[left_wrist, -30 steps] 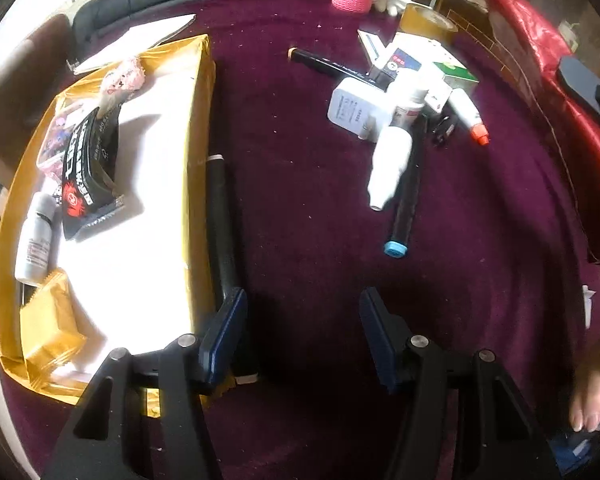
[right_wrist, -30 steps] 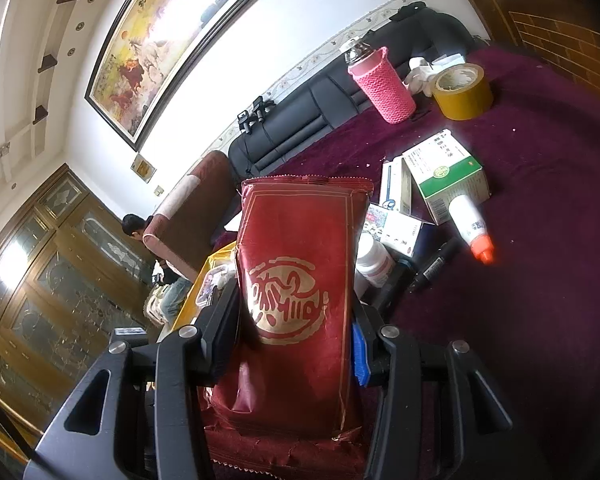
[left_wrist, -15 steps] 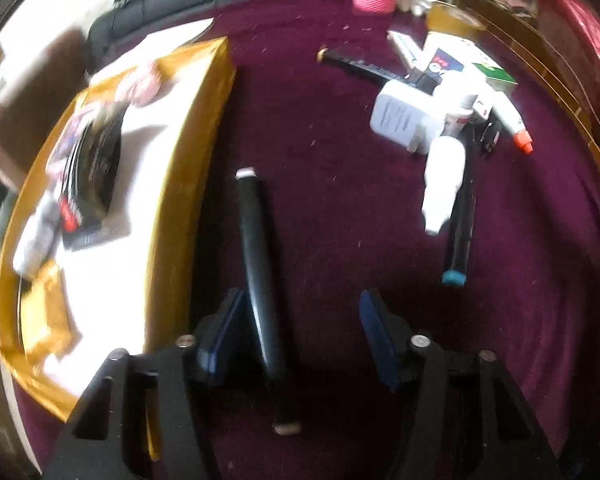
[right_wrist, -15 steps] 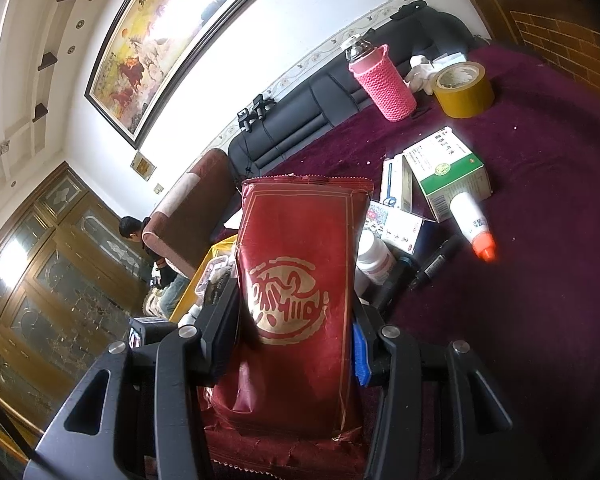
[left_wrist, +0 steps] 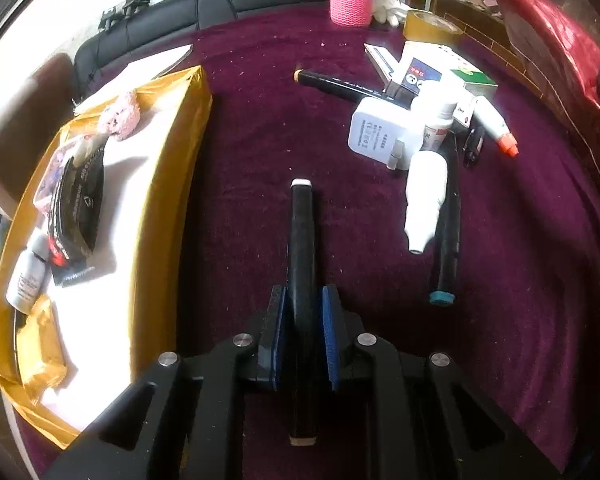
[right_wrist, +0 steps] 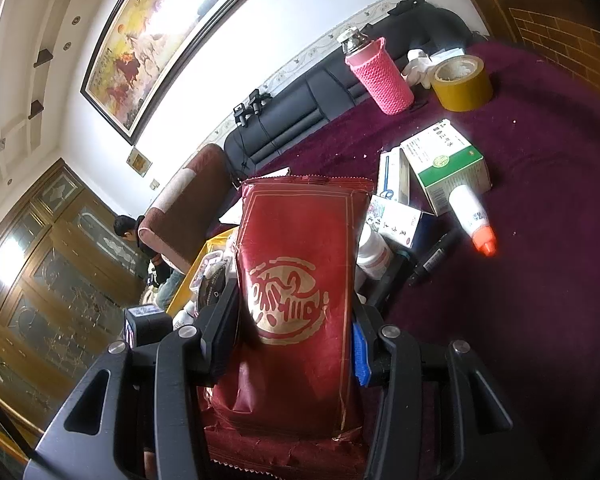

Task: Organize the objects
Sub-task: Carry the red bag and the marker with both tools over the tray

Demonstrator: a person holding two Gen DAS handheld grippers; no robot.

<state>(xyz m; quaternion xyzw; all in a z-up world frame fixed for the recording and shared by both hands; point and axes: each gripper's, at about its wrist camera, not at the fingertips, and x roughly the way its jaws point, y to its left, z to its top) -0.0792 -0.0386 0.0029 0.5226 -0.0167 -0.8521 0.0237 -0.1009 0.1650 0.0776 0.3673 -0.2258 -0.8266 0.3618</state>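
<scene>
Objects for sorting lay on the purple cloth [left_wrist: 260, 128], with a gold tray [left_wrist: 168, 184] at your left already holding several items. Largest in hand was the red pouch [right_wrist: 300, 280]: your right gripper [right_wrist: 296, 320] was clenched on its sides and held it upright above the cloth. Beyond it sat the loose heap: a green box [right_wrist: 448, 164], a white adapter [left_wrist: 376, 136], a white bottle [left_wrist: 424, 204] and a teal-capped pen [left_wrist: 446, 240] lying just beside that bottle. Smallest was the black marker [left_wrist: 302, 236]. Your left gripper [left_wrist: 302, 316] had just been closing, and its blue pads [left_wrist: 332, 336] were pressed on the marker's barrel, the marker lying lengthwise along the fingers with its white-tipped end pointing away.

Risks, as judged from this view: the grip sat toward the marker's near end, so the long free end could swing or slide out when lifted; the smooth round barrel could roll between the pads; and the tray's raised wall could catch the marker's tip if carried across low.
</scene>
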